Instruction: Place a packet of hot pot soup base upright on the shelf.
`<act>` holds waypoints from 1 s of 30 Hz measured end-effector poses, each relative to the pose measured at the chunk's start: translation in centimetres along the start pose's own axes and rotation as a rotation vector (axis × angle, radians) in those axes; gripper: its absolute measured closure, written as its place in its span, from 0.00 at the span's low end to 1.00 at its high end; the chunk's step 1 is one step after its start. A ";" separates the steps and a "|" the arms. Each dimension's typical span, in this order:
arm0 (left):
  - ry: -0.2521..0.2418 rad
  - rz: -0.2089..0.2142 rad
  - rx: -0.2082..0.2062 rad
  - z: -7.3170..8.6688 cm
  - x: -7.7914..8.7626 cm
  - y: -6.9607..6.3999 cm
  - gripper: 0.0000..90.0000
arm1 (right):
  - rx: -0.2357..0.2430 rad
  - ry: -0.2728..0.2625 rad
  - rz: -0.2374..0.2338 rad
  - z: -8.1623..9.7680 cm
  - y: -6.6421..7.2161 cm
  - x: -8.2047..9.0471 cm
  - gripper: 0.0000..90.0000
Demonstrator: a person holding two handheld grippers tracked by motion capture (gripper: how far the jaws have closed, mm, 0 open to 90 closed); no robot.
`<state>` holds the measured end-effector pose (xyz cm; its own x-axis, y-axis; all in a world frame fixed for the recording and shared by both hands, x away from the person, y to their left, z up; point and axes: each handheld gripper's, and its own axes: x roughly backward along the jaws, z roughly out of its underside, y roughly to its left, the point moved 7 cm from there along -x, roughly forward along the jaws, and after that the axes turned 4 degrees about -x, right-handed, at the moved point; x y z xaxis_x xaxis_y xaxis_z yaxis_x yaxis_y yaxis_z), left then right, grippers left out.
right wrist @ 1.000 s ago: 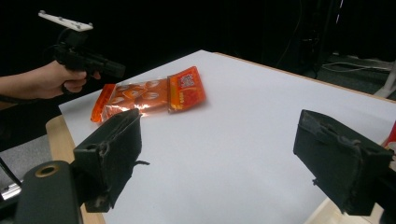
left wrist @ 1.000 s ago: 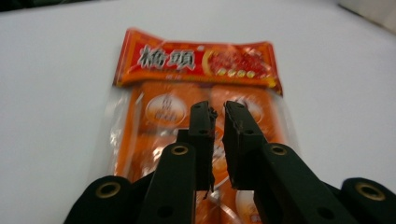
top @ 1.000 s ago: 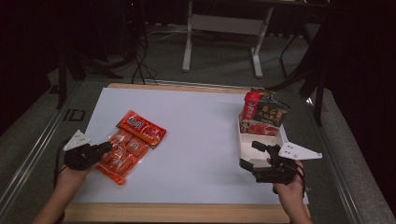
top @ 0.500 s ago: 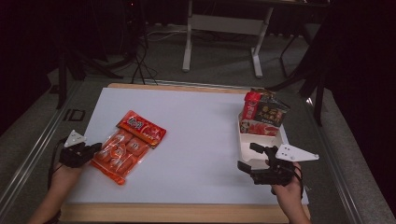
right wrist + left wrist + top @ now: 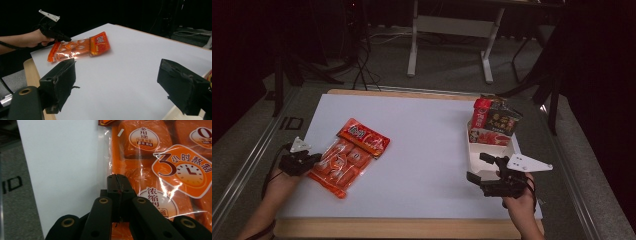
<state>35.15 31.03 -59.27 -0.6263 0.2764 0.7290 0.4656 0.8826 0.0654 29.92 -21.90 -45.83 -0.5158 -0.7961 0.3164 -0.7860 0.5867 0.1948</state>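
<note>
White sheeting (image 5: 427, 150) covers the table before us. Our left gripper (image 5: 117, 178) is clenched at the near edge of an orange snack bag (image 5: 349, 156) lying at the table's left. Our right gripper (image 5: 479, 168) hangs released beside a white tray (image 5: 472, 150) of packets at the right.

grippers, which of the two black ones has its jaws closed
The left gripper, at the clear edge of the orange snack bag: its jaws meet. The right gripper, by the white tray, has jaws spread wide apart.
</note>
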 end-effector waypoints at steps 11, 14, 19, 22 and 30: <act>0.014 0.104 -0.034 -0.5 0.3 -3.7 1.00 | -0.004 0.002 -0.008 0.0 0.2 -0.1 0.17; 0.016 0.139 -0.040 -0.7 0.3 -4.9 1.00 | -0.003 0.001 -0.010 0.0 0.2 -0.1 0.17; 0.026 0.177 -0.079 -1.3 0.2 -6.9 1.00 | -0.006 0.000 -0.010 0.0 0.1 0.0 0.17; 0.026 0.199 -0.094 -1.6 0.0 -7.9 1.00 | -0.007 0.000 -0.013 0.0 0.2 0.0 0.17; -0.001 0.200 -0.064 -2.8 -0.5 -7.5 1.00 | -0.007 -0.001 -0.013 0.1 0.2 0.1 0.17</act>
<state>33.71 23.21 -58.26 -0.5183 0.4441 0.7308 0.6192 0.7844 -0.0375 29.72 -21.86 -45.86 -0.5057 -0.8040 0.3129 -0.7905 0.5771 0.2053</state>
